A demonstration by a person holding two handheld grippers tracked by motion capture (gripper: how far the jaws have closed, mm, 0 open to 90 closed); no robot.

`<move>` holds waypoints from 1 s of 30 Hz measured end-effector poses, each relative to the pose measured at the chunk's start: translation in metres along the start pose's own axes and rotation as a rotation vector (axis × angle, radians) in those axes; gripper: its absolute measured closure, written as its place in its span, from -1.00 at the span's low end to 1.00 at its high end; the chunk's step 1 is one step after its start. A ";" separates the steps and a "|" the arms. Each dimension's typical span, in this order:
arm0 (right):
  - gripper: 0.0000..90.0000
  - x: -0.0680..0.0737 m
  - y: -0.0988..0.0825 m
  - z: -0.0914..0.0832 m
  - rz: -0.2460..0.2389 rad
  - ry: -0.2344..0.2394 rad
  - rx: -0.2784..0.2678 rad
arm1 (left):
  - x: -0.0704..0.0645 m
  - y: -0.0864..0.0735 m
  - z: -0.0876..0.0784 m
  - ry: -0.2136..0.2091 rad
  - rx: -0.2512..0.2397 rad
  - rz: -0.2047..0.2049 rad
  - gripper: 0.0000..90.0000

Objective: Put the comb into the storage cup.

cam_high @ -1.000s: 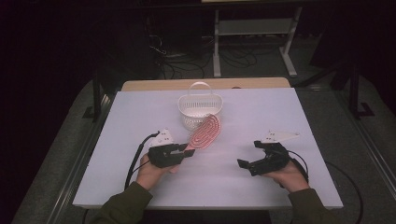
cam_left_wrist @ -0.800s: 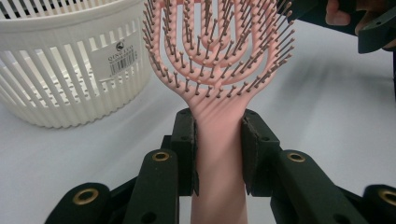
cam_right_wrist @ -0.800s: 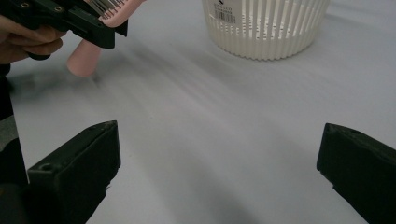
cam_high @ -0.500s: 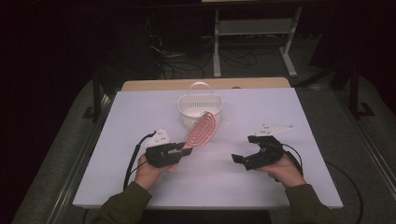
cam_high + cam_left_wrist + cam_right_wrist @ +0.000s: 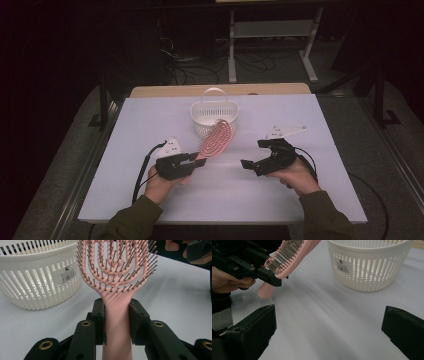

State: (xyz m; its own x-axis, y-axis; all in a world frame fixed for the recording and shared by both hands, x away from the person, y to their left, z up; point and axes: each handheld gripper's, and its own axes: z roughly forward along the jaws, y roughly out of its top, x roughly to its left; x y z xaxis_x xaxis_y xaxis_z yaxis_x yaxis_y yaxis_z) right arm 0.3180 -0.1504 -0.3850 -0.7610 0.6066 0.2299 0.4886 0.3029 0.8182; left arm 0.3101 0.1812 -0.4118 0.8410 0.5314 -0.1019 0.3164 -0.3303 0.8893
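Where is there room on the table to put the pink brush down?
Bare room lies between the left gripper and right gripper, and along both side edges of the table. It is crowded where the hairbrush leans toward the basket.

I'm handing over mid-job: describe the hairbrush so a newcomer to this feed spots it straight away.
Start at the white slatted basket at the far middle of the pale table. Just in front of it, toward the person, the pink hairbrush is held off the table, its handle clamped in the left gripper. It is the one pink thing here, with an open looped head full of dark bristles.
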 end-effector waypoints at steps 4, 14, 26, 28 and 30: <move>-1.00 0.001 0.005 0.004 -0.003 0.015 -0.006 | -0.001 0.000 0.001 -0.002 0.003 0.008 0.56; -1.00 0.004 0.018 0.011 -0.012 0.053 -0.020 | -0.002 -0.001 0.002 0.005 0.003 0.018 0.56; -1.00 0.007 0.033 0.019 -0.024 0.081 -0.042 | -0.004 -0.002 0.002 0.014 -0.007 0.016 0.56; -1.00 0.007 0.036 0.021 -0.022 0.085 -0.049 | -0.004 -0.002 0.002 0.017 -0.008 0.017 0.56; -1.00 0.007 0.038 0.022 -0.022 0.087 -0.050 | -0.004 -0.002 0.002 0.022 -0.012 0.020 0.56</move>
State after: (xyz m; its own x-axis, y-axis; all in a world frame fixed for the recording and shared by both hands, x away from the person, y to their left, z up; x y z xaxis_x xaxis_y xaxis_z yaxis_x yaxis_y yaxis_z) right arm 0.3405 -0.1183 -0.3643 -0.8068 0.5332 0.2545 0.4509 0.2773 0.8484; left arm 0.3071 0.1781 -0.4139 0.8372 0.5419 -0.0740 0.2943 -0.3322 0.8961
